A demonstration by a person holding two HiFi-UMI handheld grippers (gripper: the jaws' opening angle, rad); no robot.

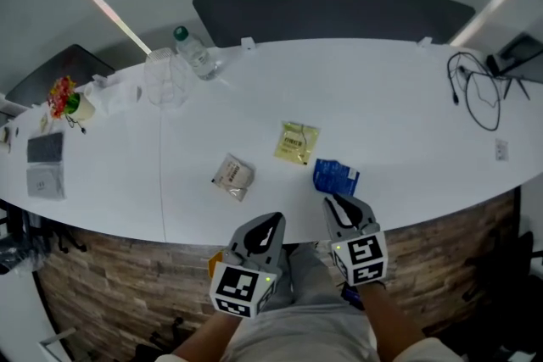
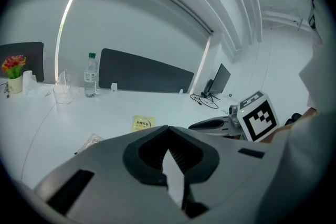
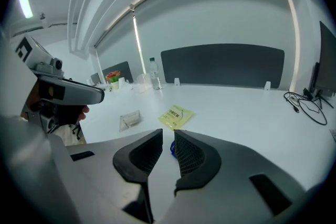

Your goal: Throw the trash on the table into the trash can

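Head view: the white curved table (image 1: pixel 407 97) carries three pieces of trash near its front edge. A blue packet (image 1: pixel 336 177) lies furthest right, a yellow packet (image 1: pixel 296 142) just behind and left of it, and a crumpled pale wrapper (image 1: pixel 232 176) further left. All three lie flat and apart from one another. The right gripper (image 1: pixel 338 201) points at the blue packet, its tips just short of the packet's near edge. The left gripper (image 1: pixel 270 222) hangs at the table's front edge, near no item. At the far left of the table stand a water bottle (image 1: pixel 194 53), a clear cup (image 1: pixel 166 79) and a small flower pot (image 1: pixel 68 100). Cables (image 1: pixel 475 93) lie at the far right.

Left gripper view: the jaws meet at their tips and nothing is between them. The yellow packet (image 2: pixel 143 123) and the pale wrapper (image 2: pixel 90 141) lie on the table beyond.

Right gripper view: the jaws stand a narrow slit apart and grip nothing. A sliver of the blue packet (image 3: pixel 172 148) shows through the slit, lying on the table beyond the tips; whether the pads touch it cannot be told. The yellow packet (image 3: pixel 176 116) and pale wrapper (image 3: pixel 129 120) lie further out.
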